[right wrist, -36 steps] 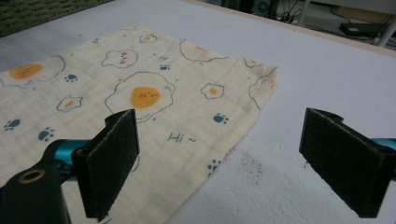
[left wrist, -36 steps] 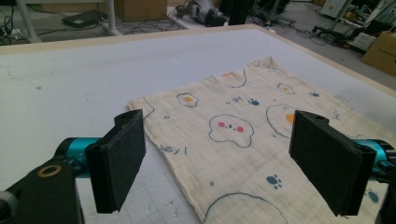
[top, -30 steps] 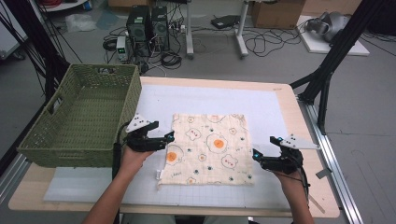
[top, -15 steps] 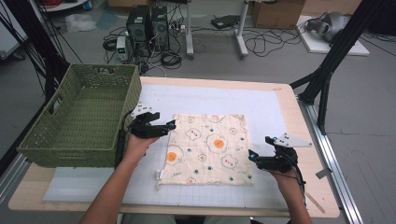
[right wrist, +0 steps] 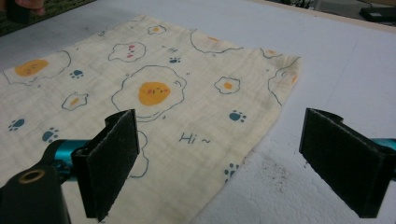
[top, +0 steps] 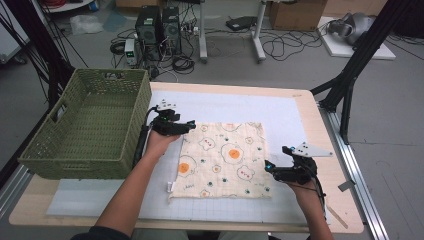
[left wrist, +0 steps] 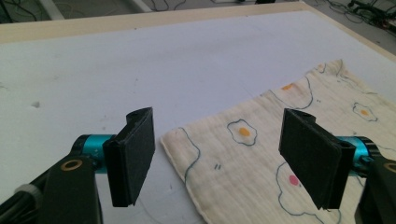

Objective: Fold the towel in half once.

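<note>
Starting at the 9 o'clock side of the table, there's a green woven plastic basket (top: pixel 87 127) sitting on the white mat (top: pixel 225 102) that covers the light wooden tabletop (top: pixel 307 100).

Just past the basket's 3 o'clock wall is the left gripper (top: pixel 189 127), hovering right at the 11 o'clock corner of the cream square cloth printed with fried eggs and paw prints (top: pixel 222 160). In the left gripper view that corner (left wrist: pixel 170 137) lies between the 2 black pads (left wrist: pixel 133 154), but they aren't pressing on it. The jaws have just been closing a bit, yet they stand wide apart, so it's released, nothing grasped.

The cloth lies flat on the mat around the table's middle, slightly toward 6 o'clock.

Over at the cloth's 4 o'clock edge is the right gripper (top: pixel 267 167). In the right gripper view its jaws are spread wide too, straddling the cloth's edge (right wrist: pixel 261 140) without pinching it, 1 pad (right wrist: pixel 114 158) over the fabric, the other over bare mat.
</note>
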The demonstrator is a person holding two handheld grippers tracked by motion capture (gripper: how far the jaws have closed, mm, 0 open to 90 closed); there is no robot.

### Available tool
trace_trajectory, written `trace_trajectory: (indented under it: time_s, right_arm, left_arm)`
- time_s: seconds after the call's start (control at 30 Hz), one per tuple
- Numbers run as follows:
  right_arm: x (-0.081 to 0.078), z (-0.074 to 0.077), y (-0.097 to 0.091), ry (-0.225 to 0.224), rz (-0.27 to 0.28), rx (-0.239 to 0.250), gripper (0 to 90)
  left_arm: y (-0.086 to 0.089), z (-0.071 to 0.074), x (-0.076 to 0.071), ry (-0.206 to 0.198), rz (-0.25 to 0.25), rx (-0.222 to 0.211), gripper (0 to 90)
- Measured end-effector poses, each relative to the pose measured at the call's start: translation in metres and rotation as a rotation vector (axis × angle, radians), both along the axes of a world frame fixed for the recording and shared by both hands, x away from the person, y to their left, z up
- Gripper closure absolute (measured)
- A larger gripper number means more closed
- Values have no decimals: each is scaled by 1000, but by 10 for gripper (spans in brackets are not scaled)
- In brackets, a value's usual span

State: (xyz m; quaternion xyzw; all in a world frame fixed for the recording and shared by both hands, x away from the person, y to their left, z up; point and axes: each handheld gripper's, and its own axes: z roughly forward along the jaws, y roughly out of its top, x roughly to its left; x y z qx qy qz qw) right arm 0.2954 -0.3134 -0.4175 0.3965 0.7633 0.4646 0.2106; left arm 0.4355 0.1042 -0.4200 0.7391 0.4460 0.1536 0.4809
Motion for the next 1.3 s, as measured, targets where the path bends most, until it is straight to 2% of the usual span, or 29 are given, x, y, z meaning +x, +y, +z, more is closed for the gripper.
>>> trace_trajectory:
  time_s: [0.07, 0.13, 0.33, 0.43, 0.63, 0.77, 0.87, 0.9, 0.97, 1.03, 1.2, 1.3]
  right_arm:
    - [0, 0, 0, -5, -6, 1, 114]
    - [0, 1, 0, -8, -14, 3, 114]
    - [0, 0, -2, -4, -22, 5, 114]
    - [0, 0, -1, 2, -20, 6, 114]
    - [1, -1, -2, 4, -21, 2, 114]
    - [1, -2, -3, 11, -26, 8, 114]
    - [2, -3, -2, 12, -24, 1, 114]
    - [2, -3, -2, 12, -25, -1, 115]
    - [2, -3, -1, 17, -22, -3, 114]
    - [2, -3, -1, 18, -24, -7, 114]
    - [2, -4, -3, 17, -31, -11, 115]
    - [6, -4, -3, 20, -16, 0, 114]
  left_arm:
    - [-3, -2, 6, 14, -13, 27, 324]
    - [-4, -6, 9, 2, 0, 49, 347]
    - [-1, -23, 18, 58, 20, 123, 375]
    - [-1, -23, 18, 43, 28, 129, 390]
    - [-3, -30, 20, 37, 27, 196, 435]
    - [-8, -31, 19, -1, 24, 244, 447]
    - [-13, -31, 17, -35, -4, 279, 508]
    - [-14, -31, 16, -46, -22, 281, 552]
    - [-16, -31, 15, -57, -73, 285, 713]
    - [-19, -31, 13, -62, -83, 299, 850]
    - [-15, -29, 13, -31, -16, 283, 871]
    - [-7, -26, 13, -18, -9, 270, 871]
